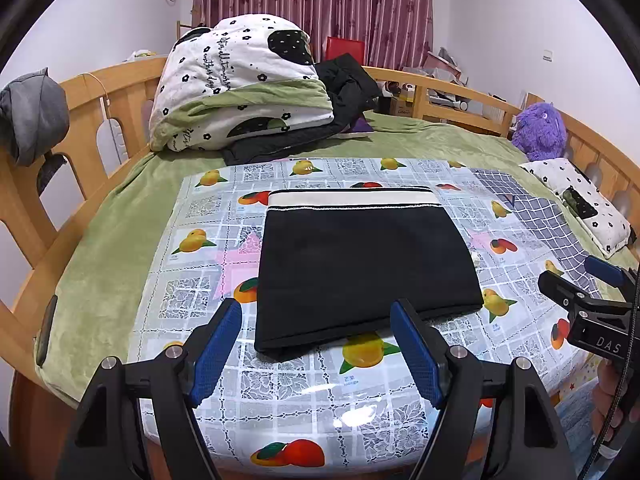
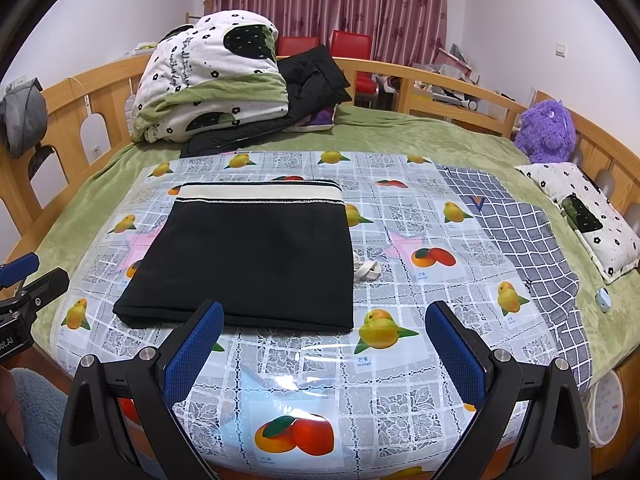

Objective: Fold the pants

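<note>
Hovering over the near edge of the bed, the left gripper (image 1: 316, 316) had its jaws spread wide with nothing clamped; its blue pads (image 1: 216, 354) stood apart, clear of the cloth below. The right gripper (image 2: 320, 316) likewise hung with jaws wide apart and empty, just near of the garment's right corner.

The pants (image 2: 248, 256) lay folded into a flat black rectangle on the fruit-printed plastic sheet (image 2: 400, 360) covering the bed's green blanket (image 2: 400, 128). Their cream waistband (image 2: 260, 192) faced the far side, toward the curtain (image 2: 328, 4), and the folded edge lay nearest the jaws; the block looked only slightly longer from near to far than across. A white drawstring (image 2: 368, 268) poked out at the right side.

Small print under the fruit pictures read "mango". White letters "DAS" showed on the right gripper's body in the left wrist view. A folded quilt (image 1: 240, 80) at the far left carried cursive script too small to make out.
</note>
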{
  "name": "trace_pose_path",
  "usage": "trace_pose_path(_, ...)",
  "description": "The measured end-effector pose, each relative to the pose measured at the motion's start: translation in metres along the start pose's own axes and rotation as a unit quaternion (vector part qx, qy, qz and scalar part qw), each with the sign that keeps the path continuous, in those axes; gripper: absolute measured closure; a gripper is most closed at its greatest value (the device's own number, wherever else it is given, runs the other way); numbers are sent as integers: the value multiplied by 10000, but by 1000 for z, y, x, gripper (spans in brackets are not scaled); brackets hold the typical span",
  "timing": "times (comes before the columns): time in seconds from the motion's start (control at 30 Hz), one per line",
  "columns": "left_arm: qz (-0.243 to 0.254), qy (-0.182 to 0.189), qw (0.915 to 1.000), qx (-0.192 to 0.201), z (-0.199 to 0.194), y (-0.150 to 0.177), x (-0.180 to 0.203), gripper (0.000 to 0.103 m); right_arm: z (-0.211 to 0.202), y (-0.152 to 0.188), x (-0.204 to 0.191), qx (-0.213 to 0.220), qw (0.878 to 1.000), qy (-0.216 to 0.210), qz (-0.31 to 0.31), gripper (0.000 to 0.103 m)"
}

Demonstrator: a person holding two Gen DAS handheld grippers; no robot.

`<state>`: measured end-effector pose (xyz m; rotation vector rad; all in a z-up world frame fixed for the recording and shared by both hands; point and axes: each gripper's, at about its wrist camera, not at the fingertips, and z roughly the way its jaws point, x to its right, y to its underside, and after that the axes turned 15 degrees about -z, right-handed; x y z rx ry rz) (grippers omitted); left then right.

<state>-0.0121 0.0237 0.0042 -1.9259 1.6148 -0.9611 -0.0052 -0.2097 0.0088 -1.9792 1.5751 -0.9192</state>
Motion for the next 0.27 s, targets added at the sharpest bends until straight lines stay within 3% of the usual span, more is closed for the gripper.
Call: trace_pose_path(0.27,10,20,10000,-5,0,0,-2,28,0,-1,-1,0,10000,1,-1,4)
